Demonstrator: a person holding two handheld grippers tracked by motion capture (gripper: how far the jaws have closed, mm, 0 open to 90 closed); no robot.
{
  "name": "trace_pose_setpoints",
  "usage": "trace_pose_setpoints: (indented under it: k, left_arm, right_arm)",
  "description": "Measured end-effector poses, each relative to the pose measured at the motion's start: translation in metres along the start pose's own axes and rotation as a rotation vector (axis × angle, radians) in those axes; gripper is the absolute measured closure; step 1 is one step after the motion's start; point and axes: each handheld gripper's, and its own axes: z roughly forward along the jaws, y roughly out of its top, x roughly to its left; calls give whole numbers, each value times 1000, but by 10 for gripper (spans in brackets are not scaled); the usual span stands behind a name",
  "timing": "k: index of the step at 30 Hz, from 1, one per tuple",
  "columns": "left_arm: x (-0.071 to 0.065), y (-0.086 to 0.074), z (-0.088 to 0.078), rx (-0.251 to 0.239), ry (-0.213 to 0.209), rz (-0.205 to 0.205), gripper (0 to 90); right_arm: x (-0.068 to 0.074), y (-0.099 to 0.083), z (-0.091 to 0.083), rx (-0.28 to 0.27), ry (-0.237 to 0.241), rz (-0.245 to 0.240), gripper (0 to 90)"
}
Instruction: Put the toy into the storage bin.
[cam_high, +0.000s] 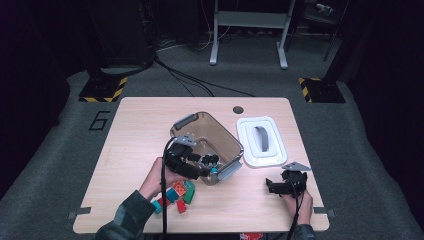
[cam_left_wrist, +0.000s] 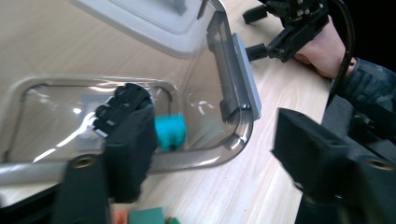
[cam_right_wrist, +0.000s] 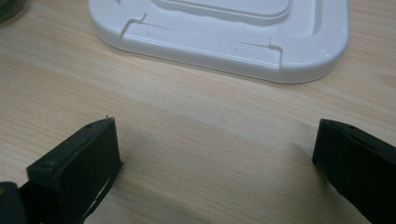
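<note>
While my left gripper hangs over the near rim of the clear plastic container, its jaws stand released, with nothing pressed between them; the teal block lies on the container floor just beside the inner jaw, at about 3 o'clock from that jaw's tip in the left gripper view, not clamped. That jaw sits inside the container, while the other stays outside over the table, so the container's wall and its grey latch handle run between the two. In the high view I can only make out a speck of teal at the gripper's tip, at 6 o'clock of the container; the left gripper view makes the block's shape and its place against the wall plain. My right gripper rests low over the wooden table at 4 o'clock from the container, jaws wide apart and empty; its own view shows bare wood between them and the white lid lying flat at 12 o'clock. The high view adds the lid's grey handle and sets it just beside the container, at 3 o'clock. A small pile of toy blocks, red, orange and green, lies at 7 o'clock from the container, near my left hand.
</note>
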Motion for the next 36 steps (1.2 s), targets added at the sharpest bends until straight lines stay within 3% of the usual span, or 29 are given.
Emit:
trace_pose_setpoints:
  k: [4,9,10,12,14,18,21,22,23,25,31,35,36]
  left_arm:
    - [0,-13,-18,-43,63,-8,153]
    - [3,-34,-38,-88,164,-29,121]
    - [6,-45,-45,-95,194,-37,114]
    - [7,-50,-47,-92,197,-45,98]
    - [10,-68,-51,-92,243,-54,77]
    - [12,-95,-49,-51,307,-30,41]
    - [14,-117,-46,-43,322,-54,16]
    - [14,-117,-46,-43,322,-54,0]
    - [14,-134,-44,-42,338,-71,0]
    - [14,-146,-42,-50,328,-85,0]
    - [15,-182,-31,-5,323,-113,7]
    - [15,-193,-28,2,307,-103,153]
    - [13,-195,-26,-9,323,-99,167]
  right_arm:
    - [0,0,0,0,0,0,0]
    - [0,0,0,0,-2,0,0]
    - [0,0,0,1,0,0,0]
    - [0,0,0,0,-2,-2,0]
    - [0,0,0,0,-2,-1,0]
    - [0,0,0,0,0,0,0]
    - [0,0,0,0,0,0,0]
    - [0,0,0,0,0,0,0]
    - [0,0,0,0,0,0,0]
    - [0,0,0,0,0,0,0]
    - [0,0,0,0,-2,-1,0]
    - [0,0,0,0,-2,-1,0]
    - [0,0,0,0,-2,0,0]
